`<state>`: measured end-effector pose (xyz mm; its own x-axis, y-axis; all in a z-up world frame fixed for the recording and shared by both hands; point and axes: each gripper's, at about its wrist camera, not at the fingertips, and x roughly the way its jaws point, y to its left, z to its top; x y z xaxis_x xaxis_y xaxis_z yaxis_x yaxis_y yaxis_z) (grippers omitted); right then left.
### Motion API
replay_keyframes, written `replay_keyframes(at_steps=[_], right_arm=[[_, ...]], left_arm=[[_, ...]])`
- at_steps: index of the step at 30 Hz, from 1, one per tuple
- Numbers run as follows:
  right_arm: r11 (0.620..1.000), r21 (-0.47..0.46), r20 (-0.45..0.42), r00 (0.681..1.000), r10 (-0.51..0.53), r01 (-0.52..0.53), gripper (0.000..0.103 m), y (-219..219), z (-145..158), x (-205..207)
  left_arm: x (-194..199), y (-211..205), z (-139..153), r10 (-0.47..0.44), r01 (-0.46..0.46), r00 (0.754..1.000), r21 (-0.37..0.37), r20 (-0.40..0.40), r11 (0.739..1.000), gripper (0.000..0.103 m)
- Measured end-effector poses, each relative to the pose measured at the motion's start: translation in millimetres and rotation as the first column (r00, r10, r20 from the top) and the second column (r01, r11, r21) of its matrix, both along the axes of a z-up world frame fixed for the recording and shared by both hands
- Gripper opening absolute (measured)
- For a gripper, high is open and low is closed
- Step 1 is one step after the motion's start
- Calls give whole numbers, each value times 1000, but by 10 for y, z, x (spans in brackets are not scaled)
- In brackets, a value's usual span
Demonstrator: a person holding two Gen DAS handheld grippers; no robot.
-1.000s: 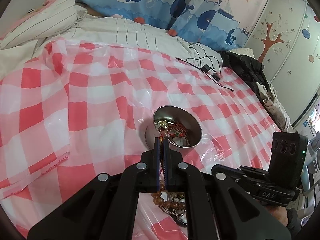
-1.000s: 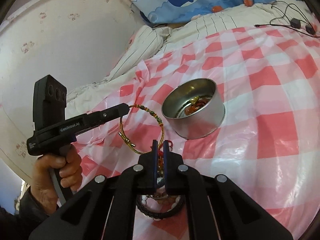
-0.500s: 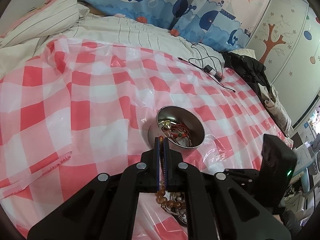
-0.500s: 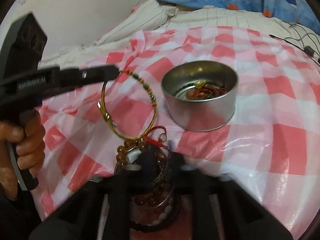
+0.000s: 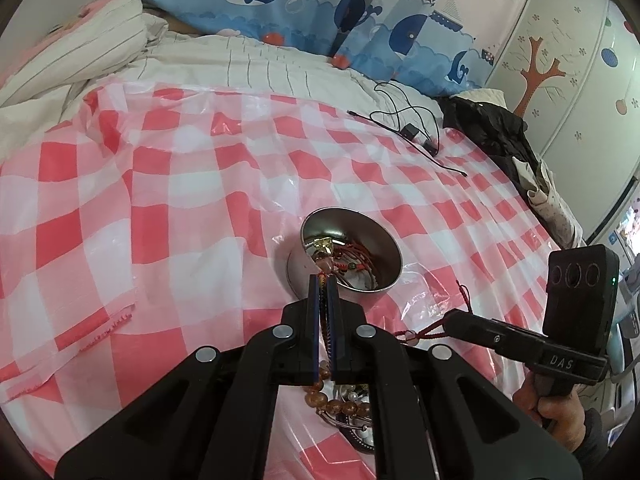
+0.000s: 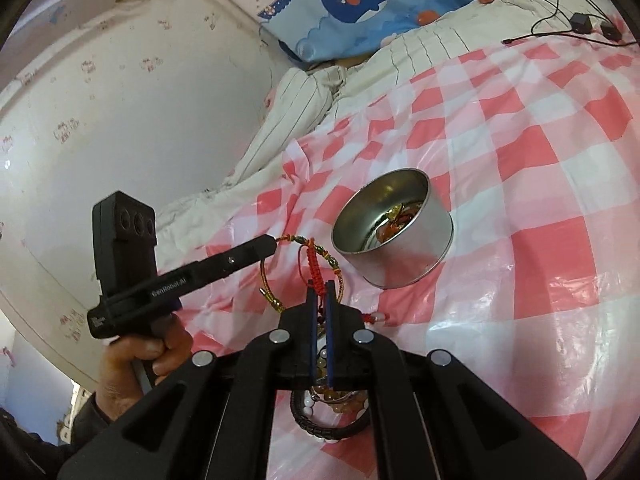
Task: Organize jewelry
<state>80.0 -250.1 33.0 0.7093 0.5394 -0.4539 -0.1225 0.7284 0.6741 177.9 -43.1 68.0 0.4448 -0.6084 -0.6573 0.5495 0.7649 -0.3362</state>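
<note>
My left gripper (image 5: pixel 324 280) is shut on a thin gold bracelet with green beads (image 6: pixel 320 250), and its loop hangs above the checked cloth. In the right wrist view the left gripper (image 6: pixel 274 245) comes in from the left, held by a hand. My right gripper (image 6: pixel 320 286) is shut on a red braided cord (image 6: pixel 313 264) that rises across the gold loop. From the left wrist view, the right gripper (image 5: pixel 450 320) holds the red cord (image 5: pixel 424 334) at the right. A round metal tin (image 5: pixel 295 270) (image 6: pixel 404 264) just beyond holds red beads and a gold piece. A jewelry pile (image 6: pixel 332 420) (image 5: pixel 340 404) lies under both grippers.
A red-and-white checked plastic cloth (image 5: pixel 160 200) covers the bed. Black cables with small adapters (image 5: pixel 412 132) (image 6: pixel 580 22) lie at its far edge. Dark clothing (image 5: pixel 492 128) sits at the right, striped bedding (image 5: pixel 80 48) and a whale-print pillow (image 5: pixel 280 8) behind. A wall (image 6: pixel 120 100) stands at the left.
The right gripper dipped low over the pile and came back up, drawing the red cord up across the gold loop. The left gripper and its bracelet stayed put.
</note>
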Motion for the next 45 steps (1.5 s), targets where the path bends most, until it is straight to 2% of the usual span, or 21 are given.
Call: replay_keyframes(at_steps=[14, 24, 31, 35, 38, 40, 41, 43, 44, 45], right_arm=[[999, 40, 48, 999, -12, 10, 4, -58, 44, -17], [998, 54, 96, 995, -21, 15, 4, -91, 140, -7], [997, 66, 134, 990, -36, 27, 4, -156, 287, 24], [999, 41, 154, 988, -30, 24, 4, -153, 419, 169], [1000, 9, 162, 986, -28, 26, 4, -134, 476, 303], [999, -18, 152, 988, -28, 31, 4, -112, 462, 404], [997, -63, 123, 992, -40, 48, 4, -89, 421, 487], [988, -142, 39, 998, -56, 61, 19, -55, 288, 627], [986, -152, 17, 997, -71, 73, 45, -69, 214, 645], [985, -151, 5, 996, -85, 85, 49, -92, 154, 628]], left_arm=[[-101, -87, 144, -1, -8, 994, 87, 111, 996, 3], [-176, -142, 310, -9, 1, 989, 53, 149, 999, 3], [-175, -195, 453, 1, 1, 982, -7, 190, 1000, 3], [-84, -286, 532, 13, -6, 979, -33, 204, 999, 3], [-25, -371, 526, 8, -2, 979, -26, 205, 1000, 3], [23, -421, 479, 12, -9, 980, -18, 200, 1000, 3], [57, -444, 444, 22, -20, 980, -12, 197, 1000, 5], [167, -515, 291, 21, -27, 989, 40, 145, 999, 28], [206, -536, 207, 29, -38, 993, 69, 118, 997, 43], [228, -529, 129, 39, -47, 995, 82, 96, 995, 44]])
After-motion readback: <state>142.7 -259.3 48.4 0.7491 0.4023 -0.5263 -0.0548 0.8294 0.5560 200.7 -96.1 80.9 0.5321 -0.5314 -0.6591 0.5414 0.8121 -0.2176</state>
